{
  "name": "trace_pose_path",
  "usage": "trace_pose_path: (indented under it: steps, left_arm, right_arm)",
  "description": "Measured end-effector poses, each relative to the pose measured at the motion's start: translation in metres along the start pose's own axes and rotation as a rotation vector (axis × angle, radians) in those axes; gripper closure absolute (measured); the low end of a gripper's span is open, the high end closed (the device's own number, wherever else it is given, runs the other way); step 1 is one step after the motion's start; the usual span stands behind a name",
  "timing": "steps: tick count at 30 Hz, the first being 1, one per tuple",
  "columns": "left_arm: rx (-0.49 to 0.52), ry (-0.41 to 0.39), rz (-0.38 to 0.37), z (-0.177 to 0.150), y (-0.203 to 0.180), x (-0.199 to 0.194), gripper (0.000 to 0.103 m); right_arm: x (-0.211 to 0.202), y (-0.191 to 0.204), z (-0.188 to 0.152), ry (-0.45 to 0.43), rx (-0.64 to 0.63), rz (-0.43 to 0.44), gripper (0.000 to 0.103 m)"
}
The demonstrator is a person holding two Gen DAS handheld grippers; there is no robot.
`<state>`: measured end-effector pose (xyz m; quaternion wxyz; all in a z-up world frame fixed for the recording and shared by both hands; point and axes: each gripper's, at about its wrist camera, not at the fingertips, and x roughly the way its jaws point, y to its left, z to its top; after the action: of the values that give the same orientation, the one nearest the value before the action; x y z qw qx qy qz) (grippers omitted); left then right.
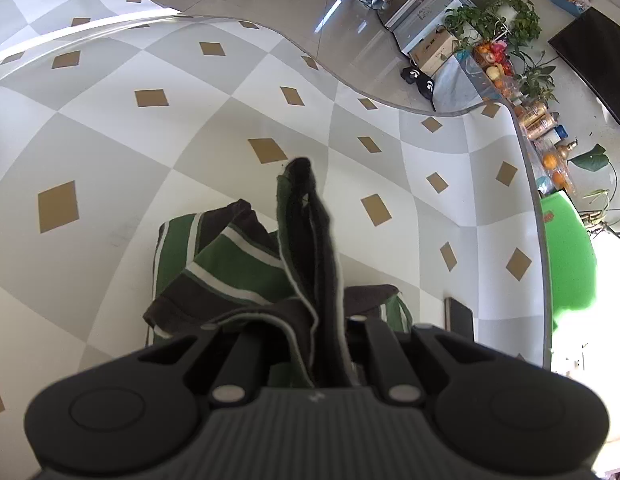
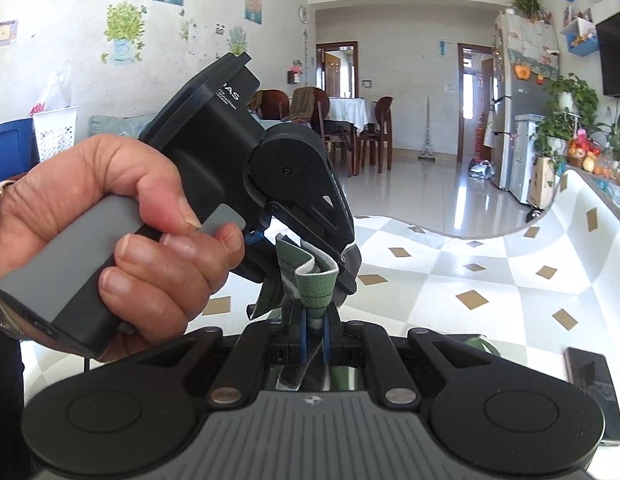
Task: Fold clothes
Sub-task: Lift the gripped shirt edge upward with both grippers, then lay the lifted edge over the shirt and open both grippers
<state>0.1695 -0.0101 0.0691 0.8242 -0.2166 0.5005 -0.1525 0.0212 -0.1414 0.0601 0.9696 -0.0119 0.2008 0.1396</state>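
Right gripper (image 2: 314, 334): nearest your lens; you have it clenched on a fold of the striped garment (image 2: 314, 280), blue pads pinching cloth between them.
Left gripper (image 1: 323, 292): also clamped on the garment; dark hem stands up between your fingers, tip near (image 1: 304, 168).
Table (image 1: 190, 128): checkered cloth with tan diamonds, carries everything; curved edge on the far side.
Striped garment: green, dark and white bands; bulk (image 1: 230, 264) lies bunched on the table below and left of your left gripper, part of it lifted off the surface.
Key relation: your two grippers sit almost touching, left just ahead of the right, each holding the same short stretch of edge; held cloth runs upright, long axis along the left fingers.
Left hand (image 2: 110, 240): yours, wrapped on the left gripper's handle, trigger squeezed.
Stage, judged: mid-fold or mid-lift; which, the scene does not settle.
Phone (image 2: 593, 392): dark slab flat on the table to the right, clear of the cloth.
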Motion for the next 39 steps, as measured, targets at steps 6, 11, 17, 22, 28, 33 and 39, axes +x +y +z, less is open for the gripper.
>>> trace_pose_path:
  steps: [6,11,17,22,28,33,39]
  left_arm:
    - [0.037,0.05,-0.005,-0.009,-0.043,0.033,0.096]
    - [0.071,0.086,0.005,-0.018,-0.069,0.06,0.094]
    - [0.078,0.081,0.0,-0.018,-0.079,0.067,0.081]
    - [0.085,0.076,-0.003,-0.018,-0.087,0.073,0.064]
    - [0.093,0.07,-0.011,-0.016,-0.094,0.076,0.05]
    - [0.098,0.054,0.02,-0.016,-0.078,0.065,0.05]
    - [0.07,0.063,0.052,-0.029,-0.044,0.06,0.048]
  right_arm:
    - [-0.014,-0.039,0.0,0.006,0.093,-0.078,0.095]
    - [-0.018,-0.068,-0.009,0.061,0.177,-0.172,0.095]
    - [-0.016,-0.1,-0.023,0.162,0.291,-0.289,0.093]
    - [-0.018,-0.116,-0.033,0.239,0.391,-0.376,0.082]
    - [-0.03,-0.112,-0.034,0.188,0.402,-0.455,0.077]
    - [-0.029,-0.111,-0.026,0.125,0.376,-0.434,0.076]
    - [-0.012,-0.1,-0.025,0.137,0.316,-0.322,0.076]
